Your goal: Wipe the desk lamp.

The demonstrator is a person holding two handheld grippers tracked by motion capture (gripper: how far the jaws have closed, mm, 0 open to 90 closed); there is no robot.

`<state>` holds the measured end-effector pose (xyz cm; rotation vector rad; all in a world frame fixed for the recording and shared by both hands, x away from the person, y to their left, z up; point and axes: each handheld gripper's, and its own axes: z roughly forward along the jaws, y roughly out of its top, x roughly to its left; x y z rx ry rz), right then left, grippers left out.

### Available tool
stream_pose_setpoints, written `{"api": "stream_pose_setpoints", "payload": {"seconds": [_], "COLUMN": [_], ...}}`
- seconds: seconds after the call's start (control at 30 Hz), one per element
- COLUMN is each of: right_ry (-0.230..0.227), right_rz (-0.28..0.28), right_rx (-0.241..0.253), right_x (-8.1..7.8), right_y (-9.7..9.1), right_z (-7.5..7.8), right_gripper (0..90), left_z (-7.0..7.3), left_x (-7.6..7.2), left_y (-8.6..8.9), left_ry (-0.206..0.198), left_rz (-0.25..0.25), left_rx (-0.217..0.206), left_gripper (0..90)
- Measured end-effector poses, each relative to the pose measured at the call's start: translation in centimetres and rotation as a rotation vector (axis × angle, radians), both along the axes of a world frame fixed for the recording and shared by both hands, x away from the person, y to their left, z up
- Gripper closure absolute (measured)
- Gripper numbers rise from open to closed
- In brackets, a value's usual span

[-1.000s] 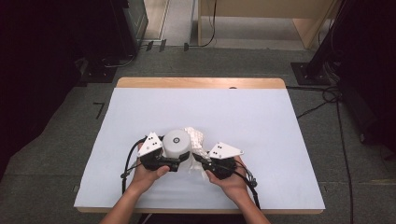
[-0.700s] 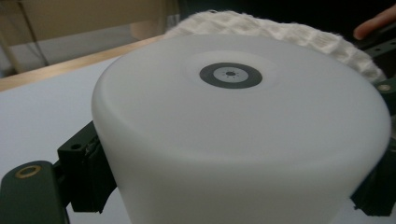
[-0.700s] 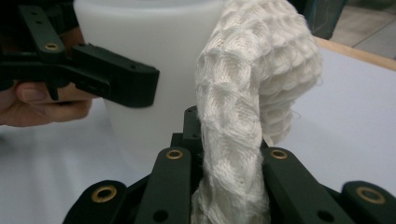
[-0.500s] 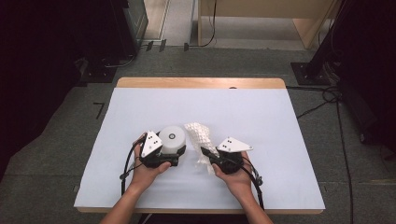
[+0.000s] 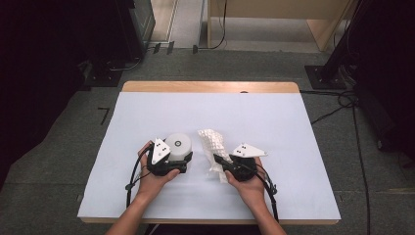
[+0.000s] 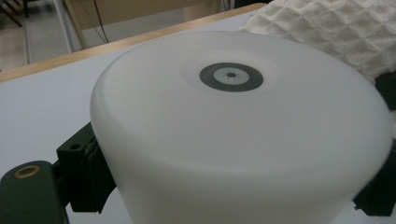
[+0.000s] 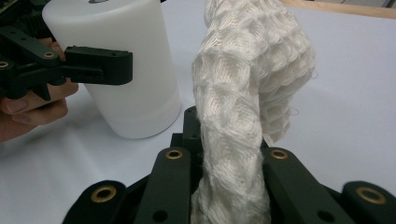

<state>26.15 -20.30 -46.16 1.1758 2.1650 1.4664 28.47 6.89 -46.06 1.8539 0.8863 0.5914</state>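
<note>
My right gripper (image 7: 229, 186) has its jaws pinched hard on a white waffle-weave cloth (image 7: 252, 79); in the right gripper view the fabric rises from between the two black jaws at bottom centre and flops over toward the upper right of the frame. It is soft and limp, light I judge, and it bunches into a rope where I squeeze it. The weave looks grippy, so I doubt it slips, but it will sag and trail wherever I carry it; a hold near one end, as now, leaves the rest free to wipe with.

My left gripper (image 5: 169, 164) clasps a white cylinder-shaped container (image 6: 233, 140), jaws spread to its width and pressing on its sides. In the left gripper view one black jaw shows at lower left against its wall, the other at the right edge. The body is smooth, matt, translucent plastic with a small dark ring at the centre of its top. I judge it stiff and fairly light, and slick enough to twist in my grip, so I hold it low on the wall, across its full width, and keep it standing on the table (image 5: 274, 117).

In the high view the container (image 5: 177, 146) stands left of centre in the lower half of the frame, the cloth (image 5: 214, 147) just beside it to the right, and my right gripper (image 5: 226, 164) below the cloth.
</note>
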Motion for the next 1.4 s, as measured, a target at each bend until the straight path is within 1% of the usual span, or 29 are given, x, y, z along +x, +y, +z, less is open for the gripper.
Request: {"api": "stream_pose_setpoints", "payload": {"seconds": [0.07,0.13,0.2,0.23,0.3,0.33,0.37,0.4,0.5,0.6,0.63,0.67,0.7,0.73,0.77,0.8,0.83,0.9,0.93,1.0,1.03,1.07,1.1,1.13,1.2,1.23,1.27,1.3,1.4], "right_ry": [0.002,0.000,-0.001,-0.002,0.003,0.003,0.006,0.007,0.006,0.009,0.009,0.009,0.009,0.013,0.013,0.011,0.011,0.016,0.013,0.015,0.015,0.016,0.011,0.012,0.009,0.009,-0.005,-0.010,-0.025], "right_rz": [-0.004,-0.006,-0.008,-0.008,-0.014,-0.014,-0.016,-0.019,-0.015,-0.007,-0.007,-0.005,-0.005,0.001,0.001,0.003,0.003,0.012,0.020,0.034,0.034,0.044,0.054,0.074,0.091,0.091,0.102,0.109,0.115], "right_rx": [0.003,0.005,0.004,0.003,0.006,0.006,0.007,0.005,0.002,-0.007,-0.007,-0.008,-0.008,-0.009,-0.009,-0.011,-0.011,-0.012,-0.017,-0.019,-0.019,-0.020,-0.024,-0.026,-0.026,-0.026,-0.017,-0.012,-0.006], "right_x": [0.0,0.0,0.0,0.0,0.0,0.0,0.0,0.0,0.1,0.0,0.0,0.0,0.0,0.0,0.0,-0.1,-0.1,-0.2,-0.2,-0.4,-0.4,-0.5,-0.5,-0.7,-0.9,-0.9,-1.2,-1.3,-1.4], "right_y": [-0.1,-0.1,-0.2,-0.3,-0.3,-0.3,-0.3,-0.3,-0.3,0.0,0.0,0.1,0.1,0.3,0.3,0.4,0.4,0.7,1.0,1.4,1.4,1.6,1.9,2.4,2.8,2.8,3.1,3.1,3.1], "right_z": [0.0,0.0,0.0,0.0,0.0,0.0,0.0,-0.1,-0.2,-0.4,-0.4,-0.5,-0.5,-0.5,-0.5,-0.5,-0.5,-0.6,-0.7,-0.7,-0.7,-0.7,-0.7,-0.8,-0.7,-0.7,-0.5,-0.3,0.1], "right_gripper": [79.0,78.9,78.9,78.9,78.7,78.7,78.7,78.7,78.7,78.6,78.6,78.7,78.7,78.7,78.7,78.7,78.7,78.7,78.7,78.8,78.8,78.7,78.8,78.8,78.9,78.9,78.9,78.9,79.0], "left_z": [0.0,0.3,0.4,0.5,0.4,0.4,0.3,0.1,0.0,-0.1,-0.1,0.0,0.0,0.1,0.1,0.5,0.5,1.1,1.7,2.1,2.1,2.2,2.3,2.3,2.4,2.4,2.3,2.2,2.0], "left_x": [-0.1,-0.5,-0.6,-0.9,-1.3,-1.3,-1.4,-1.6,-1.6,-1.4,-1.4,-1.2,-1.2,-1.0,-0.8,-0.5,-0.5,-0.3,-0.2,-0.1,-0.1,-0.1,0.0,-0.1,-0.2,-0.2,-0.3,-0.4,-0.4], "left_y": [0.0,-0.2,-0.3,-0.5,-1.1,-1.1,-1.4,-2.0,-2.2,-1.7,-1.7,-1.4,-1.4,-1.1,-0.8,0.0,0.0,0.7,1.4,2.0,2.0,2.1,2.3,2.3,1.9,1.9,1.6,1.1,0.8], "left_ry": [0.005,-0.003,-0.003,0.003,0.001,0.001,0.003,0.002,0.001,0.002,0.002,0.007,0.007,0.012,0.021,0.038,0.038,0.038,0.039,0.048,0.048,0.053,0.063,0.072,0.068,0.068,0.063,0.065,0.075], "left_rz": [0.006,0.048,0.062,0.106,0.167,0.167,0.196,0.245,0.261,0.225,0.225,0.198,0.198,0.181,0.163,0.113,0.113,0.058,-0.006,-0.054,-0.054,-0.077,-0.105,-0.151,-0.179,-0.179,-0.187,-0.202,-0.219], "left_rx": [-0.003,-0.010,-0.016,-0.030,-0.010,-0.010,0.000,0.027,0.035,0.016,0.016,0.014,0.014,0.011,-0.007,-0.066,-0.066,-0.136,-0.195,-0.242,-0.242,-0.274,-0.303,-0.332,-0.302,-0.302,-0.285,-0.249,-0.239], "left_gripper": [8.2,6.2,5.7,5.7,5.7,5.8,5.8,6.0,7.0,8.1,8.3,8.4,8.5,8.5,8.5,8.6,8.6,8.7,8.7,8.7,8.7,8.7,8.7,8.7,8.7,8.7,8.7,8.7,8.8]}}
